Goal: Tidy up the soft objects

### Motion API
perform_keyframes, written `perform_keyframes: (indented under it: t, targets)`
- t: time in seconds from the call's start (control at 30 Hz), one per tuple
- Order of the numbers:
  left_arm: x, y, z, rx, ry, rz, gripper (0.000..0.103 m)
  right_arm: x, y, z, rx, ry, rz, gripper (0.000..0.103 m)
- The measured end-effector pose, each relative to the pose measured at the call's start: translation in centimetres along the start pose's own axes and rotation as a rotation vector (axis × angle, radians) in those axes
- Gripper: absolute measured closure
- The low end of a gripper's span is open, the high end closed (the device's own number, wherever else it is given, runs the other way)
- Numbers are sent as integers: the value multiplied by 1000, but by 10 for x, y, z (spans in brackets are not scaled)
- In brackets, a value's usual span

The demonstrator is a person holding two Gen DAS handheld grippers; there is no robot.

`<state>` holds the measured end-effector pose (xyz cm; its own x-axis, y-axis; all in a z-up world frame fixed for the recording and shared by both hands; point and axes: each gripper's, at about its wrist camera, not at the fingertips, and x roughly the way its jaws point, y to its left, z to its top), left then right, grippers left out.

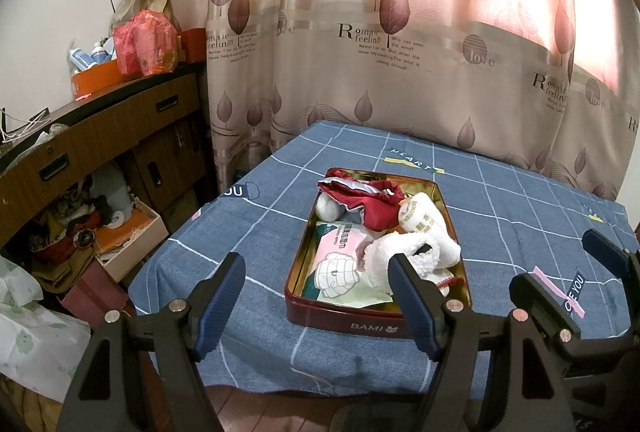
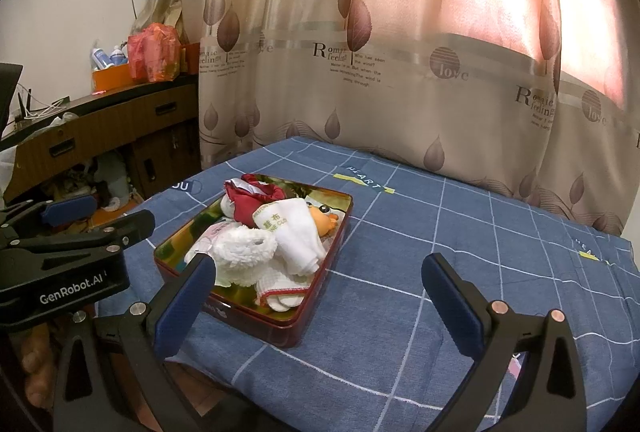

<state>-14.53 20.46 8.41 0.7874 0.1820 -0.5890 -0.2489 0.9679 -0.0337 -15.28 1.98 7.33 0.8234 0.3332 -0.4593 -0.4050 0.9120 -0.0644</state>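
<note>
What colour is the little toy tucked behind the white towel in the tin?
Orange toy, seen best in the right wrist view.

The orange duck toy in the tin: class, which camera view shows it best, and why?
The right wrist view. There the orange duck toy shows its face and eye beside the rolled white towel in the red tin. In the left wrist view the towel hides it almost entirely.
</note>
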Motion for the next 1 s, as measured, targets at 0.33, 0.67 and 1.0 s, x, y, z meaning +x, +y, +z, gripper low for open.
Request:
perform_keyframes:
  t: [0.33, 0.67, 1.0]
  targets:
    - [2, 2, -1, -4, 7, -5, 27, 0, 0, 0, -2, 3, 0, 1]
    - [2, 4, -1, -4, 7, -5, 27, 1, 1, 1, 0, 2, 2, 1]
    - [2, 4, -2, -3, 9, -2, 27, 1, 2, 1, 0, 4, 2, 1]
